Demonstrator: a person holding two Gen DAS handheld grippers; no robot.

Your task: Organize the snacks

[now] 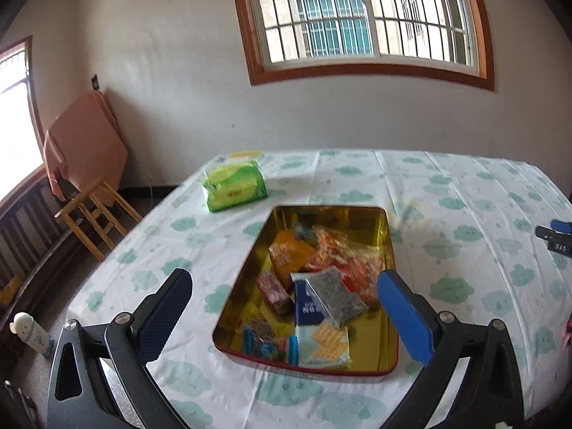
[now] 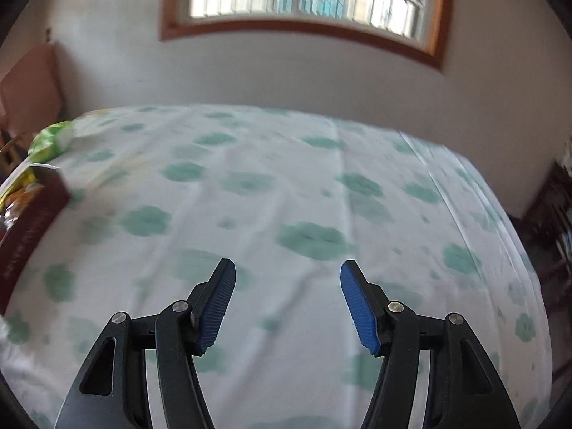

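One tin [image 1: 388,246] – one green pack [image 1: 234,186] – two windows [image 1: 361,21].

At frame centre, a gold-lined rectangular metal tin [image 1: 386,236] holding mixed snack packets [image 1: 321,286] sits between the left gripper [image 1: 284,293]'s spread blue-padded fingers [image 1: 404,318].

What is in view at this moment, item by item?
tin: one, gold inside, red outside, on the table, open.
snack packets: several, orange, red, blue, dark and clear, lying in the tin; exact number unclear.
green packet: one, green and yellow, on the cloth beyond the tin.
tablecloth: one, white with green cloud prints, covering the table.
window: one, brown frame with bars, in the far wall.
wooden stool: one, light wood, on the floor left of the table.
left gripper: open, blue pads, above the tin's near end.
right gripper: open, blue pads, over bare cloth right of the tin.
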